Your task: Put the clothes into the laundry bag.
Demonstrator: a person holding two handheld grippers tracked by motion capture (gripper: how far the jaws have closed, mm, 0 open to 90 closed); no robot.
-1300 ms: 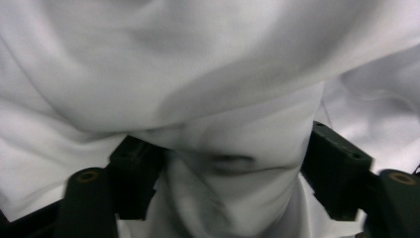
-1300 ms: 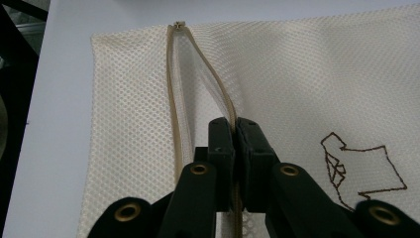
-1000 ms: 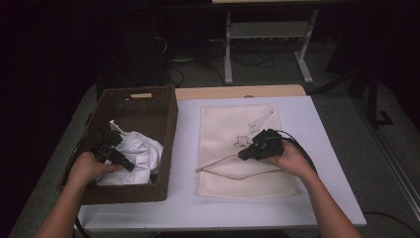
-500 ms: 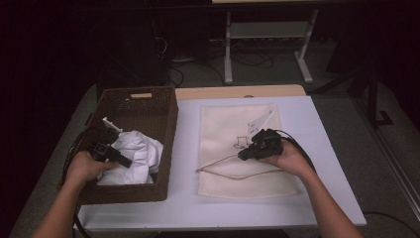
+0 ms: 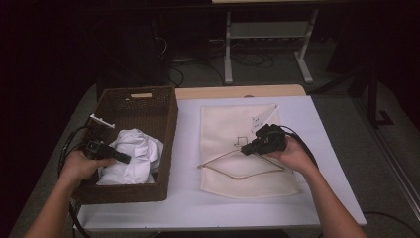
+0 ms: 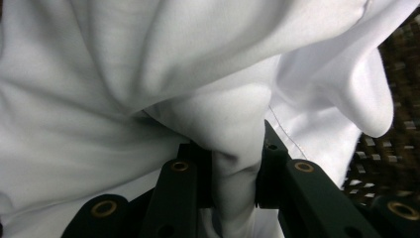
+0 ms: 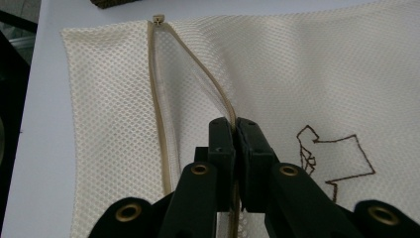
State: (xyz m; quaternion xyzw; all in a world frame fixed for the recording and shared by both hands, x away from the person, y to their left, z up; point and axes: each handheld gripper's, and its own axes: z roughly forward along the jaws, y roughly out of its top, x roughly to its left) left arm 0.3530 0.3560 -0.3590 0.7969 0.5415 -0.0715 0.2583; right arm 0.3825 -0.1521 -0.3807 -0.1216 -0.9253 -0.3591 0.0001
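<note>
Down in the wicker basket [image 5: 166,134], your left gripper [image 6: 236,173] pinches a fold of the white garment [image 6: 148,74]; it's soft, light and bunched, so grip deep. Your right gripper [image 7: 234,148] clamps the mesh laundry bag [image 7: 322,69] at its limp zipper edge [image 7: 158,109], holding the mouth open.

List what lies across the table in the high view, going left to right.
Left gripper, pinching the white cloth → wicker basket that holds it → bare strip of table → cream mesh bag → right gripper, shut on the bag's zipper edge.
</note>
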